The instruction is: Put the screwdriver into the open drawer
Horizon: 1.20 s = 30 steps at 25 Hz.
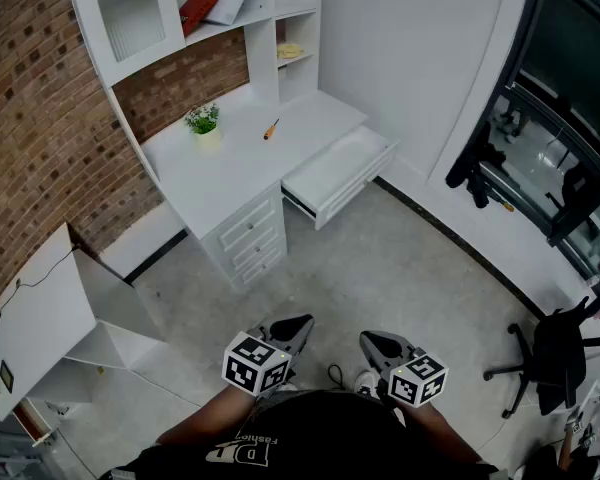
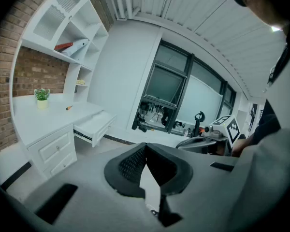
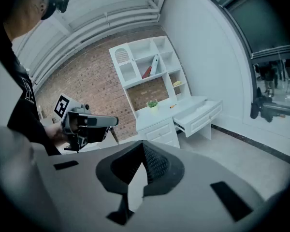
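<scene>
White desk (image 1: 230, 163) against brick wall (image 1: 30, 118), grey floor (image 1: 380, 268)

Setting: study or home-office corner, indoors. Evidence: white desk (image 1: 220, 158) with a stack of drawers and one drawer (image 1: 340, 173) pulled open; shelf hutch (image 1: 140, 18) above it; brick-faced wall (image 1: 40, 118); small potted plant (image 1: 204, 121) on the desk; black swivel chair (image 1: 555, 353); bare grey floor (image 1: 380, 278); large dark-framed windows (image 1: 570, 78).
</scene>
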Motion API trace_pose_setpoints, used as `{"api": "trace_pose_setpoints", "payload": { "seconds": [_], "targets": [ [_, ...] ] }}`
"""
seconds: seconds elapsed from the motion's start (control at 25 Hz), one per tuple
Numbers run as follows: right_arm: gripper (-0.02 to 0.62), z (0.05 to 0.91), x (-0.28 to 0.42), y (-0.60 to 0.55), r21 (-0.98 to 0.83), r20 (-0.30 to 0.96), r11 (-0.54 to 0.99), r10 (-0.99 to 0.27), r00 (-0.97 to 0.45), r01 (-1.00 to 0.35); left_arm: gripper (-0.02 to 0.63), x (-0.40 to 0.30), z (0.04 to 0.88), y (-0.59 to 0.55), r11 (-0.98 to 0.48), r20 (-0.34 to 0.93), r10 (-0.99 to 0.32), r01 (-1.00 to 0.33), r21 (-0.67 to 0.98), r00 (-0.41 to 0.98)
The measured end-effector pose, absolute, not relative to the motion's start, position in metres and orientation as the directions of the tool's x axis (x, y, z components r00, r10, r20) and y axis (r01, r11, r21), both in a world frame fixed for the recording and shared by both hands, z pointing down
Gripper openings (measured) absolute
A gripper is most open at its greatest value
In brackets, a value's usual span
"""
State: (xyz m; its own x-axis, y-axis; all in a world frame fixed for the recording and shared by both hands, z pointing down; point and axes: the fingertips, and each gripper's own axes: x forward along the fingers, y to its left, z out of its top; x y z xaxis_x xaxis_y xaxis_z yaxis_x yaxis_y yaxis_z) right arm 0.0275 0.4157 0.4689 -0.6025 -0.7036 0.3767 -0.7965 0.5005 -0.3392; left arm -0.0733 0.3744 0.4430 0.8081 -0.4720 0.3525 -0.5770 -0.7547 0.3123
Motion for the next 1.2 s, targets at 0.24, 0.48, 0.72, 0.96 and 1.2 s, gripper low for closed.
{"api": "trace_pose_setpoints", "payload": {
  "seconds": [0.24, 0.48, 0.72, 0.96, 1.2],
  "targets": [
    [0.003, 0.474, 0.028, 0.416, -0.336, 0.393, 0.491, -0.703, -0.593, -0.804, 0.018, -0.077, 0.442, 0.371, -0.753, 0.348, -0.480, -0.582, 0.307, 0.805],
    [0.002, 0.475, 0.025, 0.416, -0.339, 0.398, 0.489, -0.699, -0.594, -0.804, 0.018, -0.078, 0.443, 0.372, -0.755, 0.351, -0.472, -0.576, 0.313, 0.809],
    [0.003, 0.479, 0.023, 0.416, -0.353, 0.396, 0.470, -0.708, -0.584, -0.809, 0.018, -0.082, 0.447, 0.375, -0.760, 0.353, -0.463, -0.569, 0.314, 0.813],
    [0.003, 0.475, 0.008, 0.413, -0.359, 0.376, 0.471, -0.718, -0.587, -0.806, 0.018, -0.098, 0.448, 0.373, -0.767, 0.353, -0.454, -0.560, 0.312, 0.818],
    [0.003, 0.479, -0.020, 0.414, -0.361, 0.382, 0.460, -0.721, -0.579, -0.811, 0.018, -0.126, 0.453, 0.371, -0.770, 0.362, -0.443, -0.555, 0.314, 0.820]
  ]
}}
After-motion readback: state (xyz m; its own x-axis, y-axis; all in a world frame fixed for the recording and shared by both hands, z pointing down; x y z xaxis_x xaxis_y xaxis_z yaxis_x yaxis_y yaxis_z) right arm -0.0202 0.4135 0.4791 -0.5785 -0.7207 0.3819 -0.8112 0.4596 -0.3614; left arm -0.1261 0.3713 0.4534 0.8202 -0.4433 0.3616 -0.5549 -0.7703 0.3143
